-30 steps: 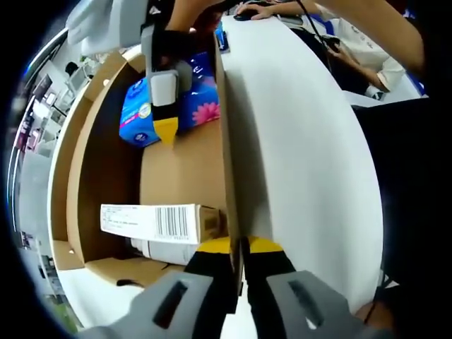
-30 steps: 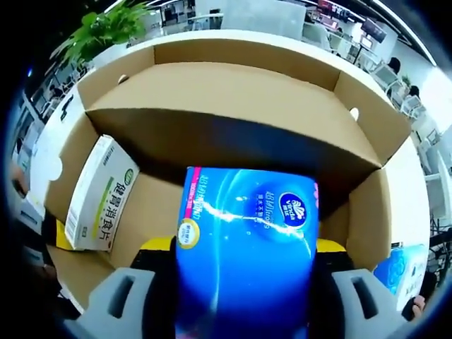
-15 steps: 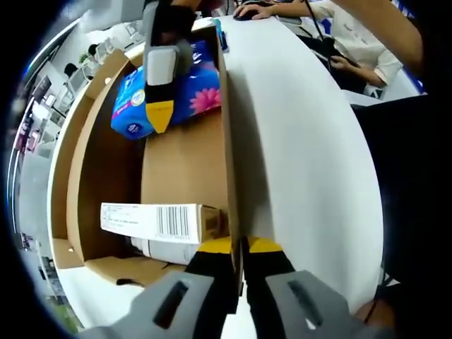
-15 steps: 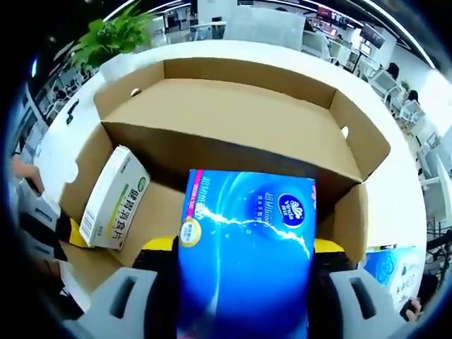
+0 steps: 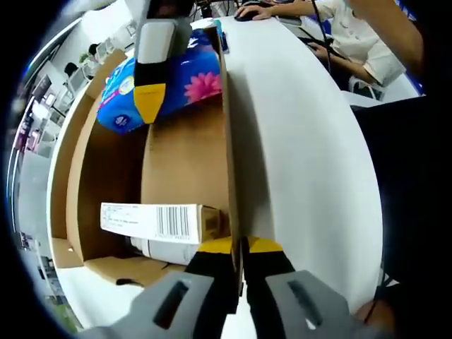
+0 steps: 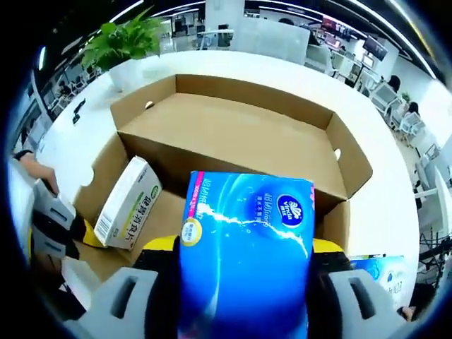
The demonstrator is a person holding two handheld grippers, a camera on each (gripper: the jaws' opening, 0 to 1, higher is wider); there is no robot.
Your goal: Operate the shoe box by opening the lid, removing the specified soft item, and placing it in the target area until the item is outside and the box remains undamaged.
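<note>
Tissue pack (image 6: 244, 261) sits clamped between the right gripper (image 6: 244, 282) jaws, long axis running straight out along them, already up above the open shoe box (image 6: 233, 134). Left gripper (image 5: 239, 247) is closed tight on the box's side wall (image 5: 227, 162), pinning it. So the pack just needs carrying sideways over the rim to the table (image 5: 304, 141), I'd guess.
</note>
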